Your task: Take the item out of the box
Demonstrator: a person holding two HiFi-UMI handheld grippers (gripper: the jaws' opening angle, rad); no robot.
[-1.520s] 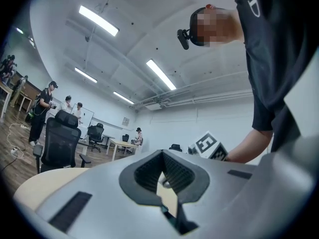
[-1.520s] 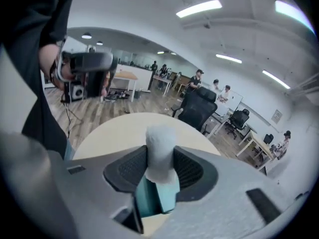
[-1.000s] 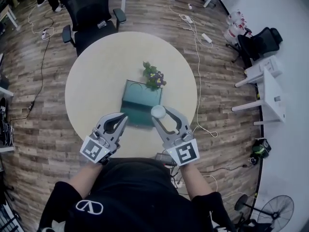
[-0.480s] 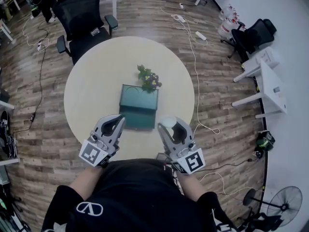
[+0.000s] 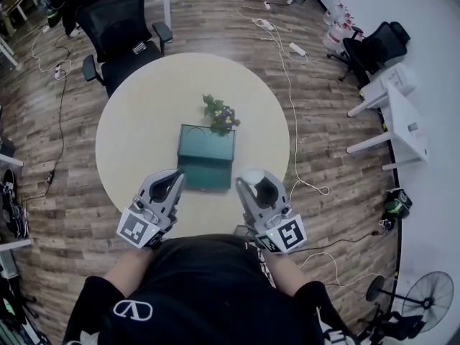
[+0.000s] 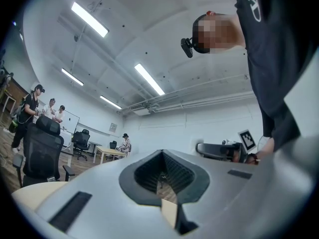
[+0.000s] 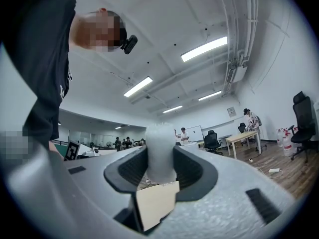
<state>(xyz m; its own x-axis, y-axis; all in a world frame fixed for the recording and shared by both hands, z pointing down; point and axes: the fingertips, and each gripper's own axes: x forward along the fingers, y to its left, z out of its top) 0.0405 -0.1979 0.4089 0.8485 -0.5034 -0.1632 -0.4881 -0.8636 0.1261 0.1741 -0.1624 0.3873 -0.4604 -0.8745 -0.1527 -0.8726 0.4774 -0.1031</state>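
**White item out of the box, pinched in the right claw**

Nearest, the right gripper [image 5: 249, 180] is clamped on the white item [image 7: 160, 151]. The item is a pale, foamy lump that fills the gap between the ribbed pads and stands up past their tips. It is clear of the box, at the claw's own tip, over the near part of the round table [image 5: 136, 131].

Level with it on its left, and well apart, the left gripper [image 5: 177, 175] has its jaws pressed together with nothing between them. The marker cubes of both grippers sit back toward the person's dark-sleeved arms.

Just ahead of the two claws, in the gap between them, lies the teal box [image 5: 205, 172]. Its near edge is beside the left claw's tip and a little to the left of the right claw's tip.

Past the box, at its far right corner, stands a small plant [image 5: 219, 113] with purple flowers. Farther still, beyond the table's far rim and ahead-left of the left claw, is a black office chair [image 5: 118, 24]. A white cable [image 5: 287, 56] trails over the wooden floor ahead-right of the right claw.
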